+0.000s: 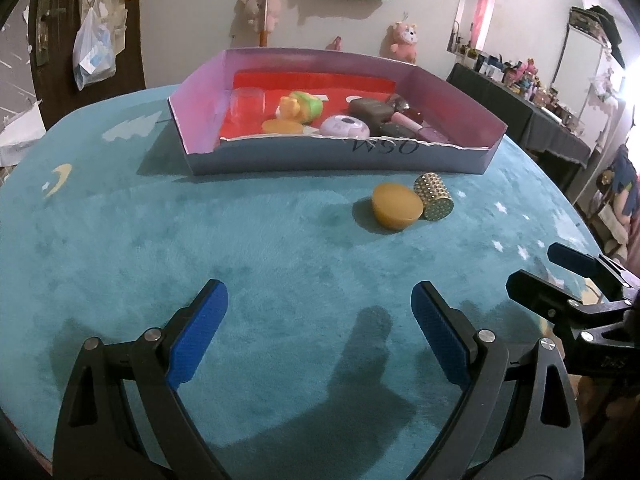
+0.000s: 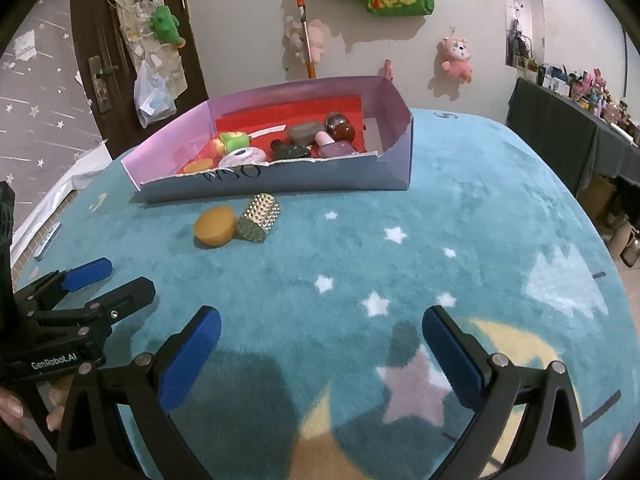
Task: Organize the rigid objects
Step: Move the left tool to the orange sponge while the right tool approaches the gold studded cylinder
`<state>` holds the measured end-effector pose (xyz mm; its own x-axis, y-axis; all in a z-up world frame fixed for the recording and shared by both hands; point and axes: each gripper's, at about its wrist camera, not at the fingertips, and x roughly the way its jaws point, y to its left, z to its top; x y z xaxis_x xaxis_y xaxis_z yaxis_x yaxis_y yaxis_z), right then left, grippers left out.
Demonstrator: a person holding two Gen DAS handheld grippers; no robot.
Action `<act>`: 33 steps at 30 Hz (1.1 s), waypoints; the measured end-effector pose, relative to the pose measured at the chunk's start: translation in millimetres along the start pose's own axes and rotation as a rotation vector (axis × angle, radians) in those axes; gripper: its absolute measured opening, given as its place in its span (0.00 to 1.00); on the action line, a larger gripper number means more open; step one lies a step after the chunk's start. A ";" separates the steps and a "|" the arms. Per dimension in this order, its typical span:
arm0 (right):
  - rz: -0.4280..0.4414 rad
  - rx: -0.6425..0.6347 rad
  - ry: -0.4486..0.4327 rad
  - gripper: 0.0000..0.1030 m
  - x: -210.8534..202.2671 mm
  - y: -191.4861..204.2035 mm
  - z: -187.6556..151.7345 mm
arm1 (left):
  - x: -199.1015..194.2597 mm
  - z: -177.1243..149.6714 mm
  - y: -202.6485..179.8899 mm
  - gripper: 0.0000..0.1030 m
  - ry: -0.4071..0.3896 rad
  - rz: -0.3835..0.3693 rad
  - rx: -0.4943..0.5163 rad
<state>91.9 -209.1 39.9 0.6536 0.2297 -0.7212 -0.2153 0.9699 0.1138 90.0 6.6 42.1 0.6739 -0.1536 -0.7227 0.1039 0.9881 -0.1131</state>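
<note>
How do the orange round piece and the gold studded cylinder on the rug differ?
The orange round piece is smooth and matte; the gold studded cylinder is shiny and covered in small studs. The piece is flat and wide; the cylinder is taller and lies tipped on its side. Both sit outside the box, side by side.

White wall (image 1: pixel 192 12), dark door (image 2: pixel 100 20)

Two things are lying loose on the blue rug (image 1: pixel 200 232): one orange disc (image 1: pixel 397 205) and one studded gold cylinder (image 1: pixel 433 197). One cardboard box (image 1: pixel 336 156) is sitting behind them, holding roughly nine small items.
</note>
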 end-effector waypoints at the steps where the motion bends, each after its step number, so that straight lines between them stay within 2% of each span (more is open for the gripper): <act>1: -0.001 -0.001 0.002 1.00 1.4 0.4 0.9 | -0.2 1.0 1.0 0.91 0.001 0.000 0.001; 20: 0.046 -0.017 0.073 1.00 46.6 17.3 49.1 | 11.2 38.9 35.2 0.91 0.032 0.022 -0.020; 33: 0.002 -0.006 0.109 1.00 76.7 15.8 72.5 | 21.5 49.2 36.0 0.91 0.068 0.014 -0.010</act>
<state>191.2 -170.3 36.0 0.5706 0.2213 -0.7909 -0.2213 0.9688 0.1115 144.2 38.9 56.0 0.6238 -0.1398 -0.7690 0.0876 0.9902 -0.1090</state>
